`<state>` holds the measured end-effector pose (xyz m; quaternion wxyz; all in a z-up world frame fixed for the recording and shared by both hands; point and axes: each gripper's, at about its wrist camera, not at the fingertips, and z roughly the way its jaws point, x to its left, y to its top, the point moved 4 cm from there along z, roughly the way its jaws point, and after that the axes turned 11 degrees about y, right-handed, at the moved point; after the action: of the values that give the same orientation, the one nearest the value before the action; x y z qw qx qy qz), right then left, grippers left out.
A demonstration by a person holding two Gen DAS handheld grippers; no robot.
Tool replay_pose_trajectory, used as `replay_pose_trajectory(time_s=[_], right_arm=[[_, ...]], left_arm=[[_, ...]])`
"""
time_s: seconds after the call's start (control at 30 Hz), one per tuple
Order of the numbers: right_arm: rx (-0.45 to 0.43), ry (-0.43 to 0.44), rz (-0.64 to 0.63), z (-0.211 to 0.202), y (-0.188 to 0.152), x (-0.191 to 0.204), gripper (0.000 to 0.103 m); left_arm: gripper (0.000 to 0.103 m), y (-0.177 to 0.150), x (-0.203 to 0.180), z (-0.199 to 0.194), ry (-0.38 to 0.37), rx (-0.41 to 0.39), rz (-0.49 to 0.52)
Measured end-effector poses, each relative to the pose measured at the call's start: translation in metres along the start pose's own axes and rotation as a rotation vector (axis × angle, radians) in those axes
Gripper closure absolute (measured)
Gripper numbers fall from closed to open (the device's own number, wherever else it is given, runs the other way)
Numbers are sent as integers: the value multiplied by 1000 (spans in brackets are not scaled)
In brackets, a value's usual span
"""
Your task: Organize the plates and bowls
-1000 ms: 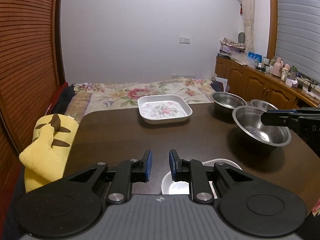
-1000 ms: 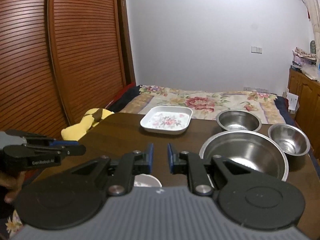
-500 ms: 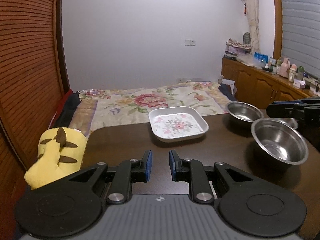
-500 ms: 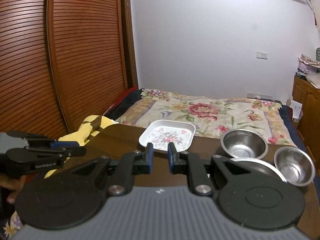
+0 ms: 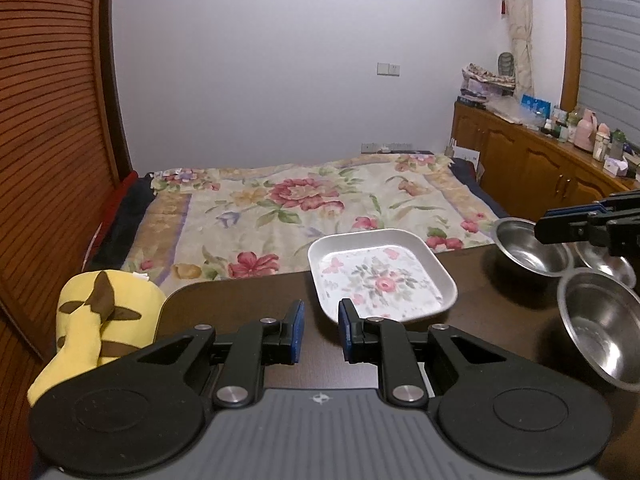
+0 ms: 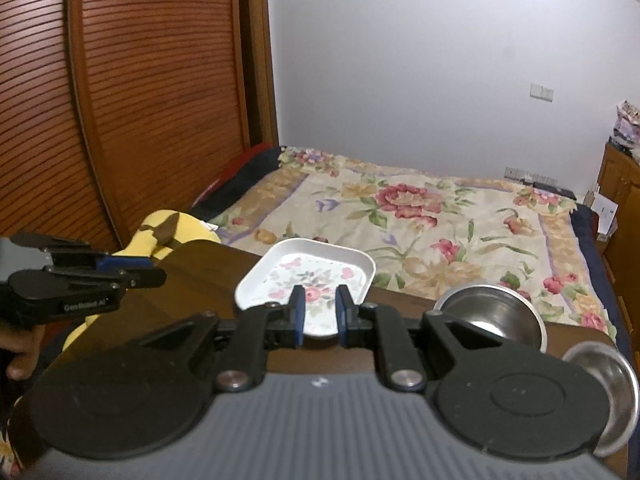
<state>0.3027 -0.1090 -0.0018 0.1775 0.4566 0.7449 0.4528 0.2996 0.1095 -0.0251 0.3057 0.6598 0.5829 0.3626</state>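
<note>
The only writing that can be read is white lettering on the side of the left claw (image 6: 158,276), seen from the right wrist view; it looks like "GenRobot.AI", though blur makes the last letters uncertain.

A white square plate (image 5: 382,276) with a pink flower print lies flat at the far edge of the dark counter (image 5: 240,304), one rounded corner turned toward the cameras, so its diagonal runs roughly front to back. Right of it stand three steel bowls, mouths up: one (image 5: 532,254) by the far edge, a smaller one (image 5: 606,266) just behind the right claw, and a nearer one (image 5: 604,332) close to the right border.

The left claw (image 5: 320,334) hovers over the counter short of the plate, blue pads a narrow gap apart, gripping nothing. The right claw (image 6: 320,314) stands the same, a narrow gap with the plate's near corner showing between the pads.

A yellow plush (image 5: 100,320) sits off the counter's left end, with a flowered bed (image 5: 304,200) beyond.
</note>
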Motion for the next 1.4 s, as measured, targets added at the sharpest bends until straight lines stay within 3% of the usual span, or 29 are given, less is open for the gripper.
replay_pose_trajectory(time_s=[0.17,0.27,0.7,1.4], right_arm=[[56,12,36,33,6,-22,85],[92,10,34,53,5,-30,76],[229,21,68,111,-4,-55,76],[284,18,69,131,-5,-66,77]], left_arm=[[82,9,-4,32,-3,32,0],[82,10,-7,49,-2,53,5],[82,6,-10,102,-23,124,-12],[81,1,-12,126,-49,176,-40]])
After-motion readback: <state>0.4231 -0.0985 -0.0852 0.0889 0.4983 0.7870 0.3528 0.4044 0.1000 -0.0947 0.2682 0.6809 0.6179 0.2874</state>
